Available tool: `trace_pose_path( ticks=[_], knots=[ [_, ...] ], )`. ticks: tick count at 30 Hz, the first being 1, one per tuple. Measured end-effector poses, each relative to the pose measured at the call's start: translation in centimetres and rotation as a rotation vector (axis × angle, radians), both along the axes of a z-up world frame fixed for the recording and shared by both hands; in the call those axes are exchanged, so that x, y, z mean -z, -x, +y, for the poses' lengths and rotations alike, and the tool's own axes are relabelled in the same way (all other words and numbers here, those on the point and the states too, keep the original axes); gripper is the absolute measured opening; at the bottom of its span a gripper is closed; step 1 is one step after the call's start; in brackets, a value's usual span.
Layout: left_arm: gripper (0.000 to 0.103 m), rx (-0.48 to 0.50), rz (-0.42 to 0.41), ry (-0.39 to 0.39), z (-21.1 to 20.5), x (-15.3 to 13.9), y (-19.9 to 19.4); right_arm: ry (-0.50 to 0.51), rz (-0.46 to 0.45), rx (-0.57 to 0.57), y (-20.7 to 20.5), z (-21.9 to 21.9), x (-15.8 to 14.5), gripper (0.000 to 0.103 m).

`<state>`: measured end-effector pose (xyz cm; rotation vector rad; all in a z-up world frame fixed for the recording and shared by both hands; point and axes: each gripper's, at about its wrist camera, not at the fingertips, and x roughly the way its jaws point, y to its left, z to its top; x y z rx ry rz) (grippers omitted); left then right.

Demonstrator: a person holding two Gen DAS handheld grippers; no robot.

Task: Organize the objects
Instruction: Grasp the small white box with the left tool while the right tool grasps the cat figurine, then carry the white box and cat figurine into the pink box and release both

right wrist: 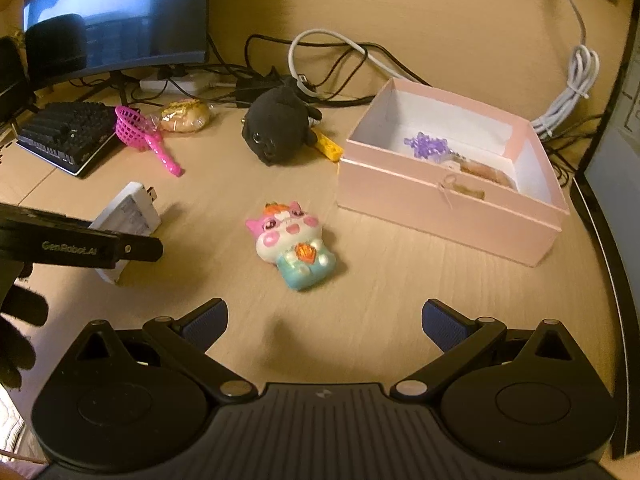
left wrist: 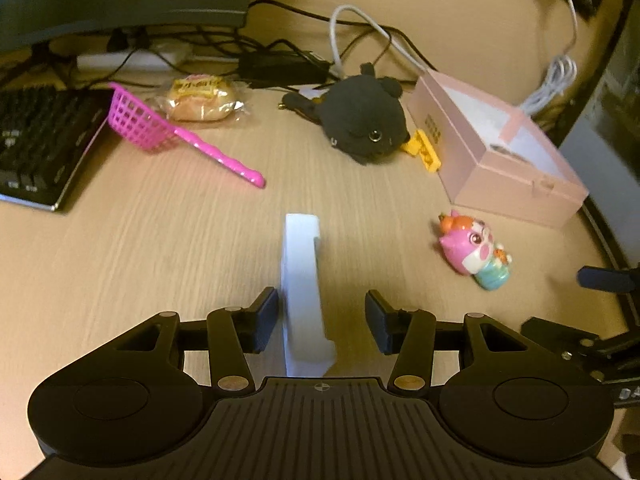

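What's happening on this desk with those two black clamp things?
A person is tidying small items into the pink box. The left gripper straddles a white charger on the desk, its pads not pressing it. The right gripper is open and empty, near a pink cat toy.

Both grippers are matte black plastic. The left gripper (left wrist: 322,320) has a ribbed centre plate, two round discs and brass-coloured pivot pins. The right gripper (right wrist: 324,322) has the same build, with silver pins and dark blue ribbed pads (right wrist: 444,326). White "GenRobot.AI" lettering marks one side. A dark fuzzy glove (right wrist: 18,332) covers the hand.
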<state>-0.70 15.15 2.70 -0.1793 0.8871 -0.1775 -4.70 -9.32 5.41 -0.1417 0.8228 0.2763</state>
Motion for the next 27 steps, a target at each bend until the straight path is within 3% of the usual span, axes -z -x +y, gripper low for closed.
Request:
trace_pose_path(
  ticks=[3, 5, 7, 10, 11, 13, 14, 15, 22, 27],
  knots=[
    [0.050, -0.009, 0.005, 0.041, 0.5, -0.1, 0.1, 0.014, -0.019, -0.027, -1.1, 0.6, 0.0, 0.103],
    [0.043, -0.016, 0.002, 0.047, 0.6, -0.1, 0.1, 0.024, -0.029, -0.046, -2.2, 1.2, 0.1, 0.103],
    [0.022, -0.025, 0.002, 0.018, 0.6, -0.2, 0.0, 0.038, -0.028, -0.068, -3.7, 2.0, 0.6, 0.103],
    [0.020, -0.042, 0.023, 0.013, 0.9, -0.2, -0.2, 0.060, -0.017, -0.090, -5.5, 3.2, 1.6, 0.103],
    [0.020, -0.043, 0.034, 0.019, 1.0, -0.2, -0.3, 0.056, -0.014, -0.098, -5.8, 3.5, 1.9, 0.099],
    [0.020, -0.035, 0.039, 0.008, 1.0, -0.4, -0.3, 0.054, 0.004, -0.109, -5.9, 3.8, 2.1, 0.073],
    [0.020, -0.027, 0.033, -0.004, 0.8, -0.5, -0.1, 0.052, 0.024, -0.111, -5.9, 3.8, 2.1, 0.051],
    [0.020, -0.016, 0.028, -0.014, 0.6, -0.6, 0.0, 0.043, 0.036, -0.104, -5.6, 3.7, 1.9, 0.047],
    [0.020, 0.111, 0.023, -0.024, -1.8, -1.7, 1.3, -0.045, -0.008, -0.037, -1.4, 0.2, -1.7, 0.047],
    [0.020, 0.251, 0.017, 0.018, -4.2, -3.0, 2.4, -0.033, -0.050, 0.024, 1.9, -2.9, -4.0, 0.047]
  ],
)
